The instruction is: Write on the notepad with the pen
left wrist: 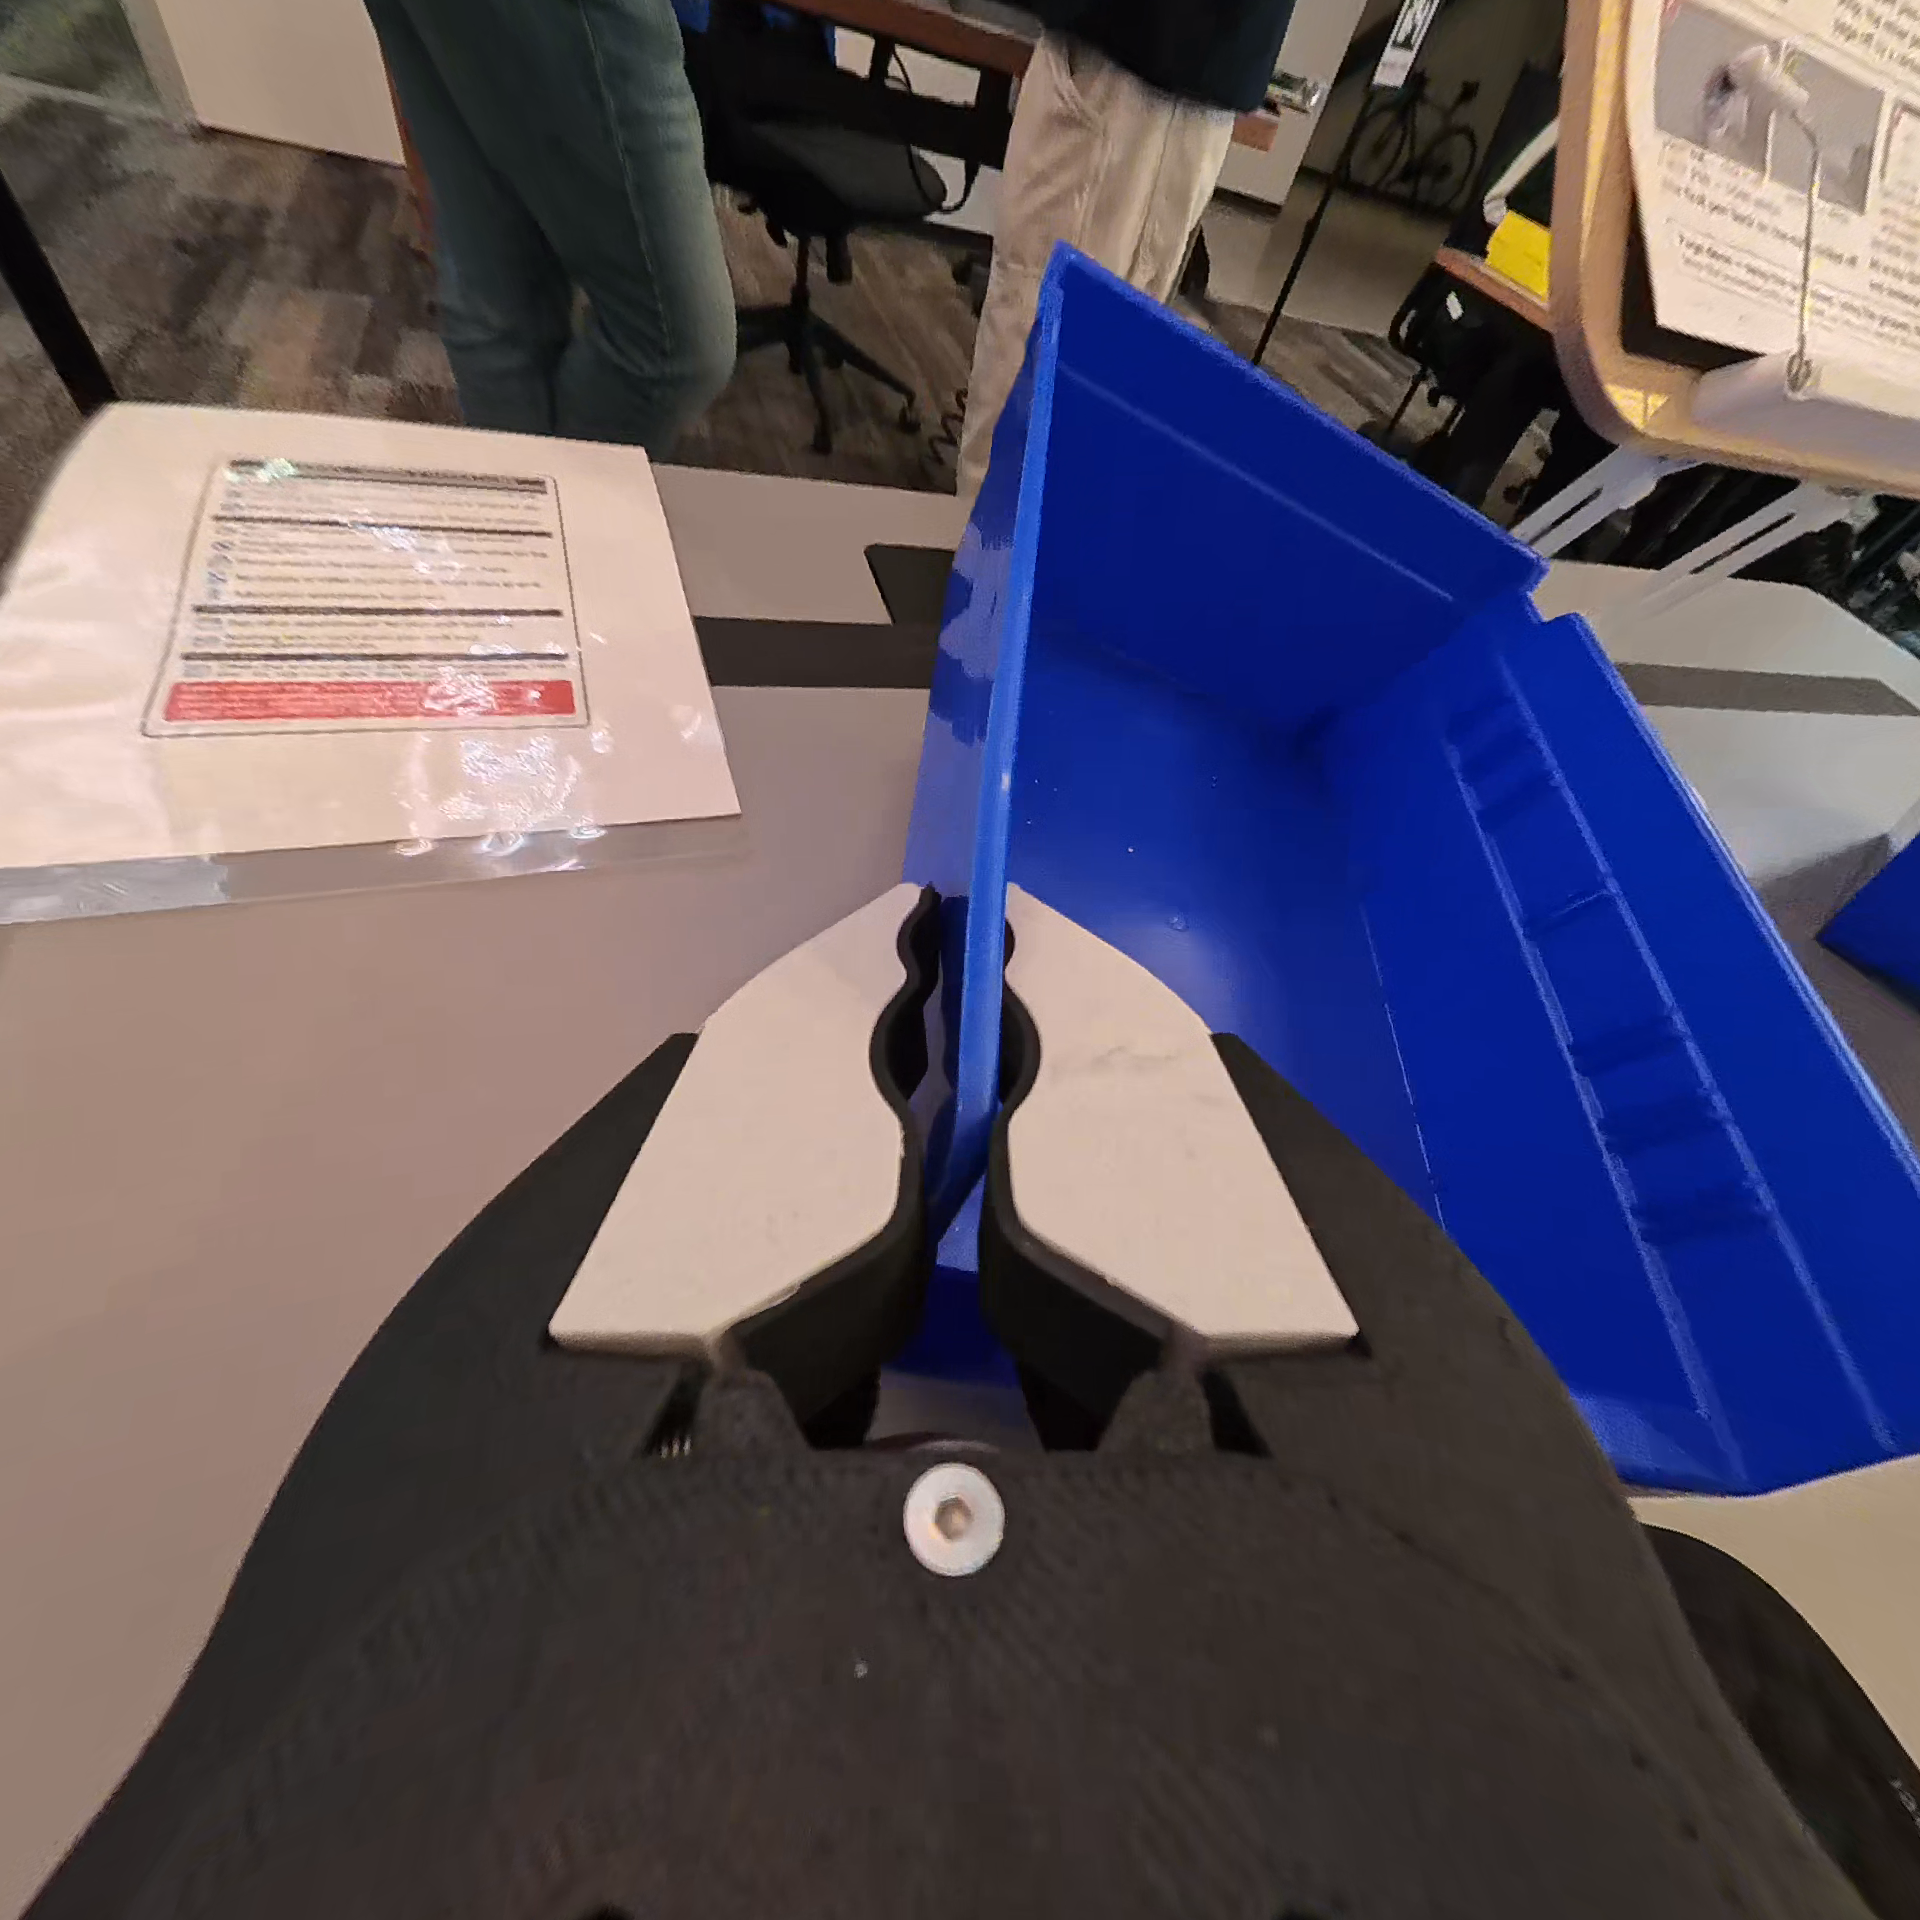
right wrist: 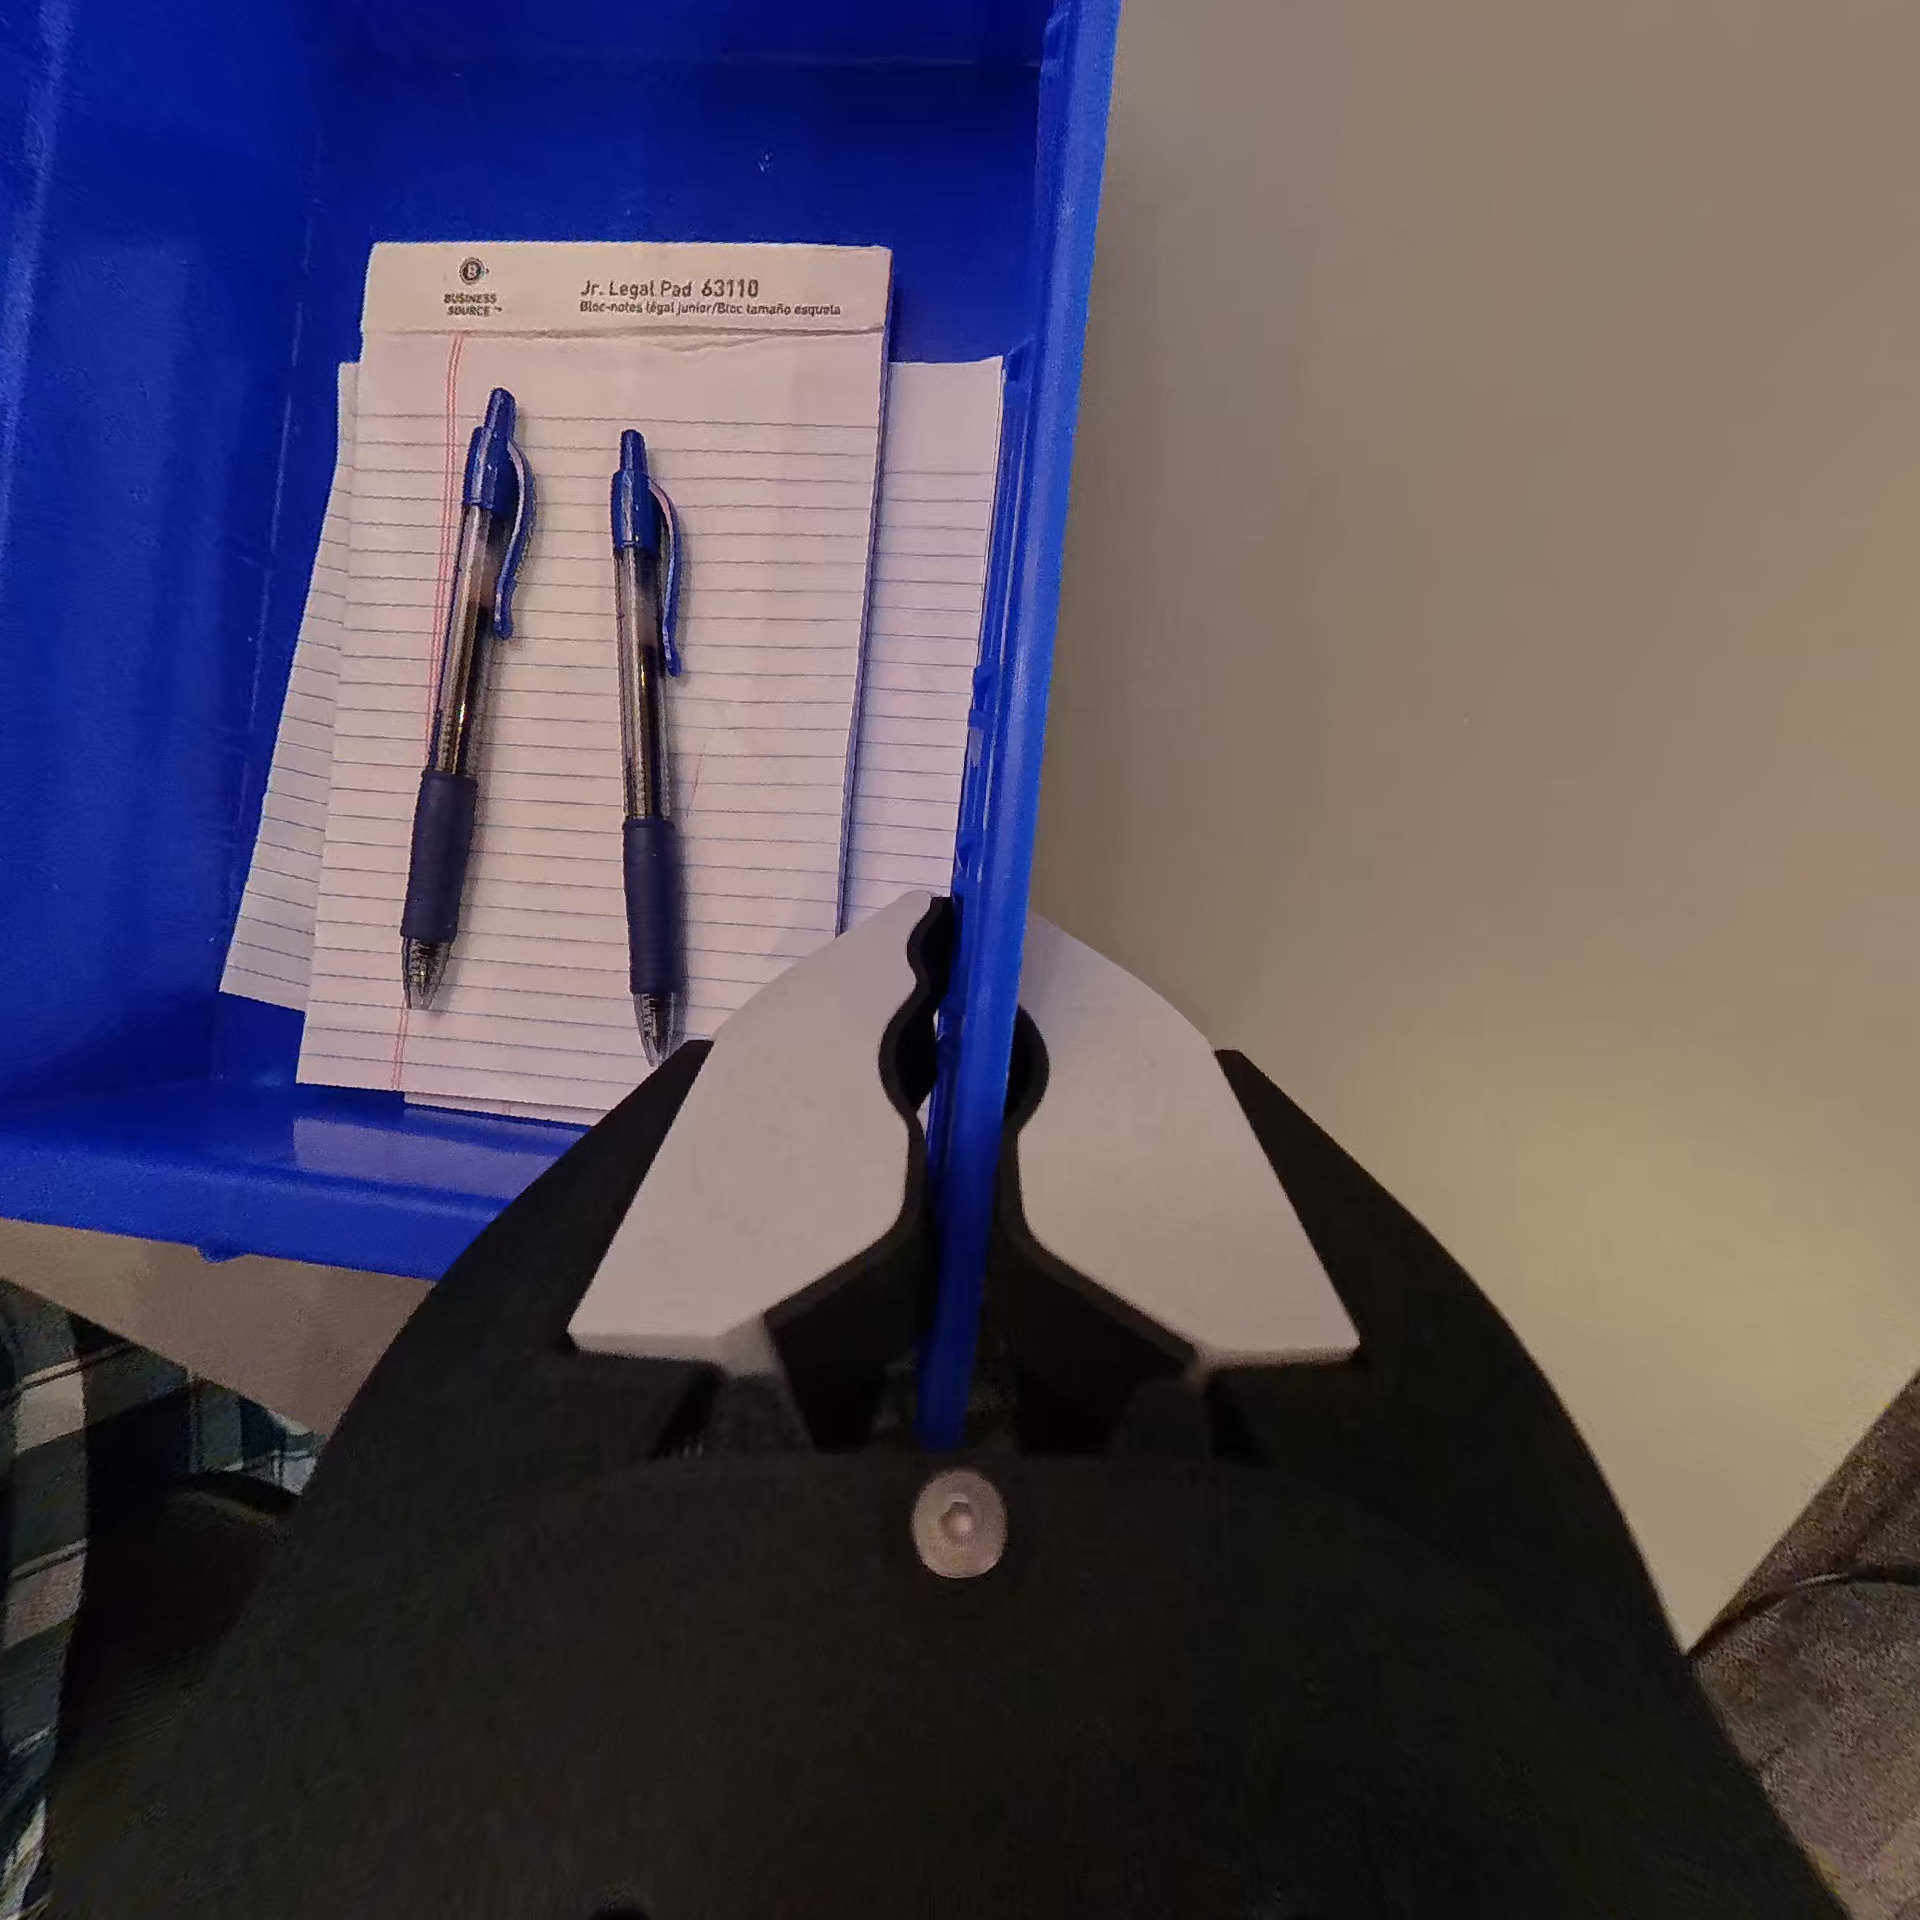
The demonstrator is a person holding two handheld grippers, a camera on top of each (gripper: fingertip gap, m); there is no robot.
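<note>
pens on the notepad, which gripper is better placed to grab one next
Right. The right gripper grips the blue bin wall beside the notepad and both pens. The left gripper clamps a bin wall with no pens in view.

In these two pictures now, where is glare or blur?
Left wrist view: glare on the laminated sheet, and the blue bin looks bent by the wide lens. Right wrist view: notepad and both pens sharp, without glare.
</note>
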